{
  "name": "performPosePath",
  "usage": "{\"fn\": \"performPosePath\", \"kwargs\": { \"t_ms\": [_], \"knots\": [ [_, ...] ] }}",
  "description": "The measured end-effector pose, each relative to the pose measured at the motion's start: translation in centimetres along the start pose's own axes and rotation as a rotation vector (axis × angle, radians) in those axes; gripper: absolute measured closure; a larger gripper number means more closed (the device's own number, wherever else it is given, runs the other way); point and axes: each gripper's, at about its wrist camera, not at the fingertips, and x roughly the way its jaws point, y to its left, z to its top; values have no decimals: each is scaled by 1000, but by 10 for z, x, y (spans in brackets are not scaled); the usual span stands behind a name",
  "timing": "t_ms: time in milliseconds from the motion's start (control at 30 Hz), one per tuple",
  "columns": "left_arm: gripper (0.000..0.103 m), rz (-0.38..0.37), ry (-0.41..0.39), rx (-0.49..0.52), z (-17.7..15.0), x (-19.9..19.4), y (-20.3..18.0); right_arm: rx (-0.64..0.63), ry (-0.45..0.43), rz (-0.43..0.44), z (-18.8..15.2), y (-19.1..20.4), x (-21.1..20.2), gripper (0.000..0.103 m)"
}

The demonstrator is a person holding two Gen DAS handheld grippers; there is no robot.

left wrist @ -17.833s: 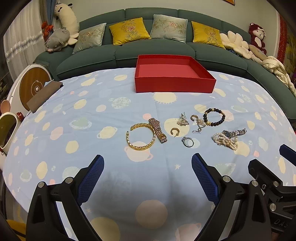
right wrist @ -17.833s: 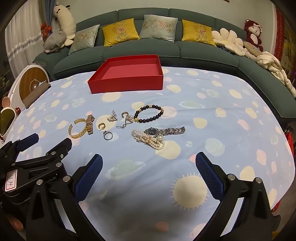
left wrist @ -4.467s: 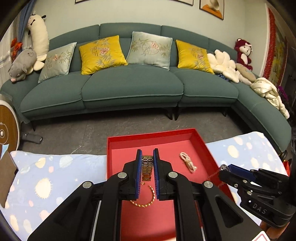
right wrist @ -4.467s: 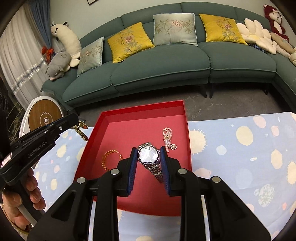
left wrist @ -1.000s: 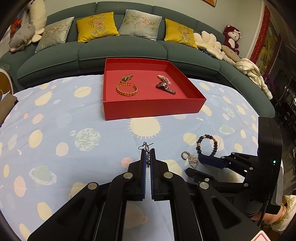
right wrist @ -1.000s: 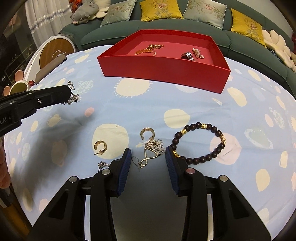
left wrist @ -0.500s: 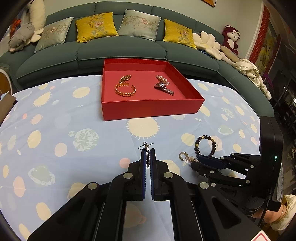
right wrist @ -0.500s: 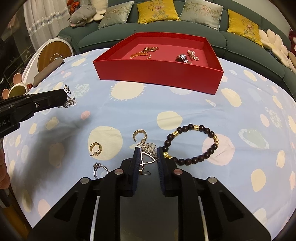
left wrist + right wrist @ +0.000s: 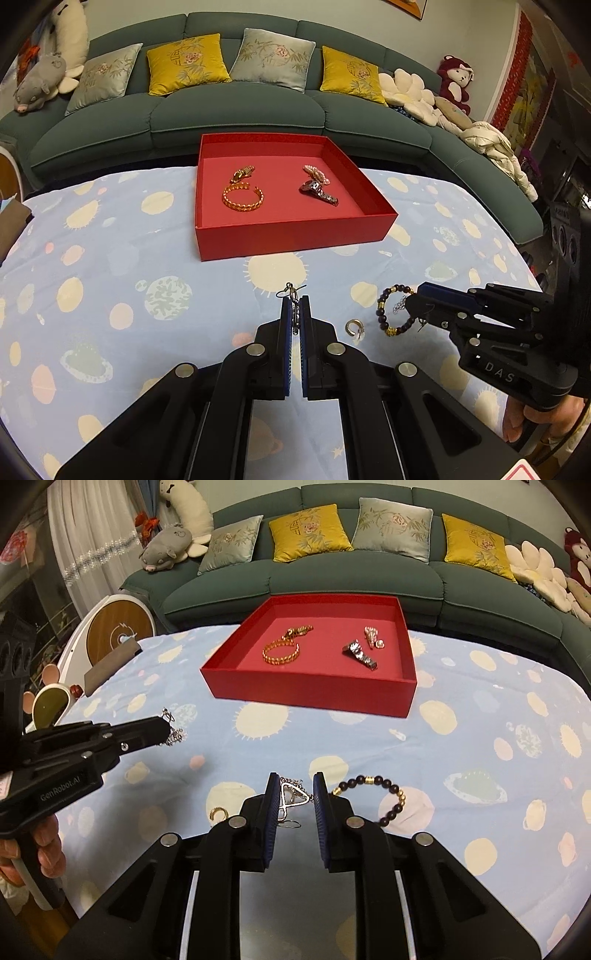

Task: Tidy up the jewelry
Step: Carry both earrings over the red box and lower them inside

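Note:
My left gripper (image 9: 294, 308) is shut on a silver dangle earring (image 9: 293, 295), held above the spotted cloth; it also shows as the left gripper (image 9: 168, 733) at the left of the right wrist view. The right gripper (image 9: 295, 794) is shut on a silver triangle earring (image 9: 291, 797), lifted just off the cloth. A black bead bracelet (image 9: 373, 797) and a gold hoop earring (image 9: 218, 814) lie on the cloth beside it. The red box (image 9: 295, 240) further back holds a gold bangle (image 9: 243, 197), a gold watch band (image 9: 242, 173), a silver watch (image 9: 317, 190) and pearls (image 9: 316, 171).
A green sofa (image 9: 236, 118) with cushions and plush toys curves behind the table. A round white appliance (image 9: 118, 631) and a brown pad (image 9: 110, 668) sit at the table's left edge. A hand (image 9: 40, 849) holds the left gripper's handle.
The right gripper's jaws have closed on the triangle earring and raised it off the cloth. My left gripper has kept still with its earring. Bangle, watches and pearls, earlier on the cloth, now lie in the box.

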Motion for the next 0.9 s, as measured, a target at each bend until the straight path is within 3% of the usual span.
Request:
{"fn": "performPosePath", "kwargs": {
  "t_ms": [200, 367, 633, 900],
  "knots": [
    [101, -2, -67, 12, 42, -15, -7, 10, -103, 7, 52, -3, -25, 85],
    [101, 10, -110, 49, 97, -9, -13, 25, -157, 10, 106, -18, -25, 85],
    [101, 25, -89, -1, 169, 55, 3, 64, -142, 12, 165, -38, 25, 85],
    [101, 84, -37, -15, 189, 120, 24, 105, -75, 20, 191, -54, 96, 85]
  ]
}}
